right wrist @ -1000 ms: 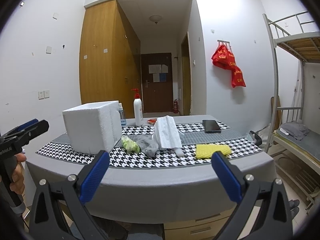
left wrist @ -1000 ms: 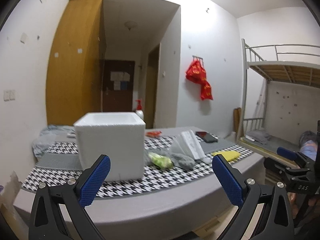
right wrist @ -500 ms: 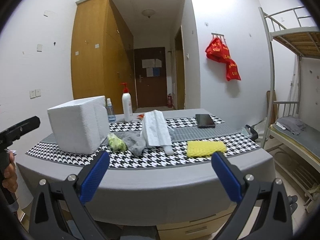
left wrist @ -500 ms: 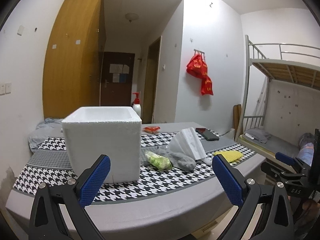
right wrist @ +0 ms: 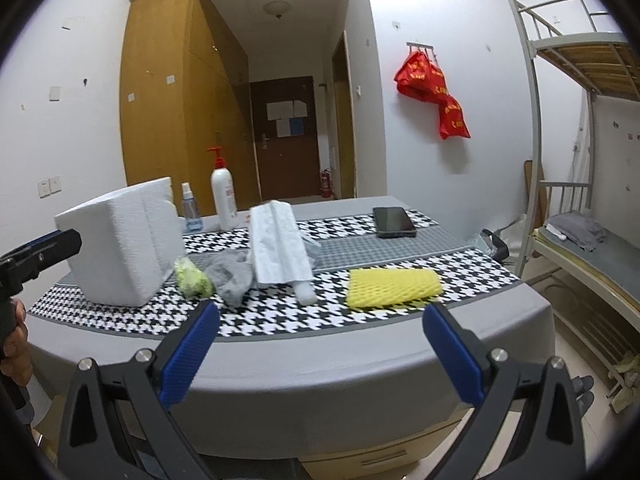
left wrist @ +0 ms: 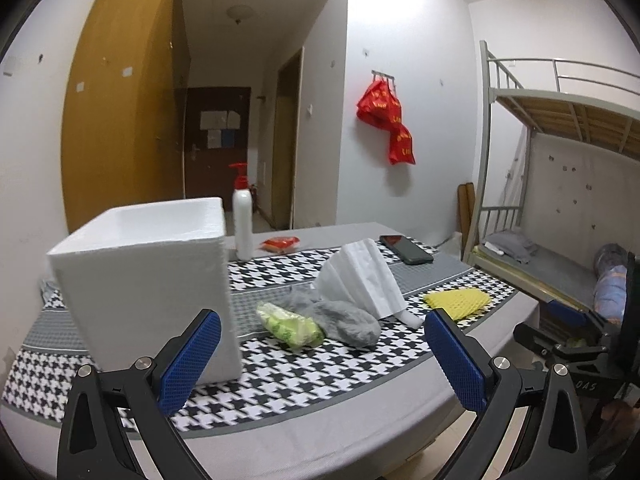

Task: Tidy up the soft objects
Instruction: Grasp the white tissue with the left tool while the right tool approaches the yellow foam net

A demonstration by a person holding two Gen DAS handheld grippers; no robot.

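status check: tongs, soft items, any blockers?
Left tongs open, empty; right tongs open, empty. Soft items on table, none in foam box: green bag, grey cloth, yellow net. Nothing blocking.

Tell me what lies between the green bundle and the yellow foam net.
In the right wrist view, a grey cloth and a white folded sheet lie between the green bundle and the yellow foam net.

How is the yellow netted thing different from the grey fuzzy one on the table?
The yellow foam net lies flat and alone near the table's edge; the grey fuzzy cloth is crumpled, bunched between a green bundle and white foam sheet. Both look soft and lie outside the white box.
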